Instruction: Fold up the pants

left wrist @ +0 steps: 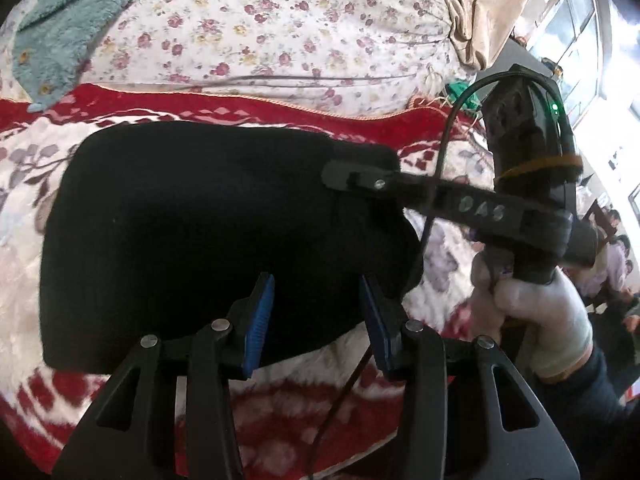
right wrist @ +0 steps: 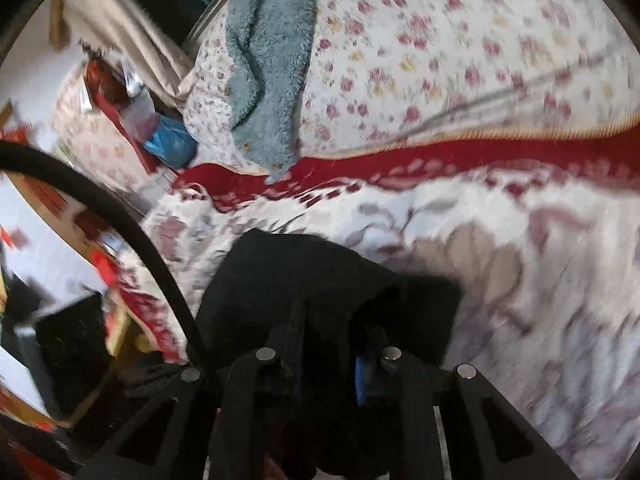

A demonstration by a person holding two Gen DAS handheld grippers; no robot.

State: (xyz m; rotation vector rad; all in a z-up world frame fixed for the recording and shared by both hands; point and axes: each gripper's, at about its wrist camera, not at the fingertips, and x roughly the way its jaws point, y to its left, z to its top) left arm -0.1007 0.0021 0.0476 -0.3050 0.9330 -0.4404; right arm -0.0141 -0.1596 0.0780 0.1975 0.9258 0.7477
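Note:
The black pants (left wrist: 180,232) lie folded into a thick, roughly square wad on the red-and-white blanket (left wrist: 24,208). My left gripper (left wrist: 318,312) hovers open over their near edge, its blue pads (left wrist: 260,320) apart and pressing nothing. From the right, my right gripper (left wrist: 340,172), held by a white-gloved hand (left wrist: 532,312), pinches the wad's far right corner. In the right wrist view, black pants fabric (right wrist: 280,276) bunches up between the jaws of the right gripper (right wrist: 332,320), which is shut on it. Only a sliver of blue pad (right wrist: 360,376) shows there.
A floral quilt (left wrist: 280,32) with a teal fleece cloth (left wrist: 56,32) on it lies behind the blanket. Beige fabric (left wrist: 492,8) hangs at the back right. A black cable (left wrist: 440,152) loops by the right gripper. People (left wrist: 616,248) sit at the far right.

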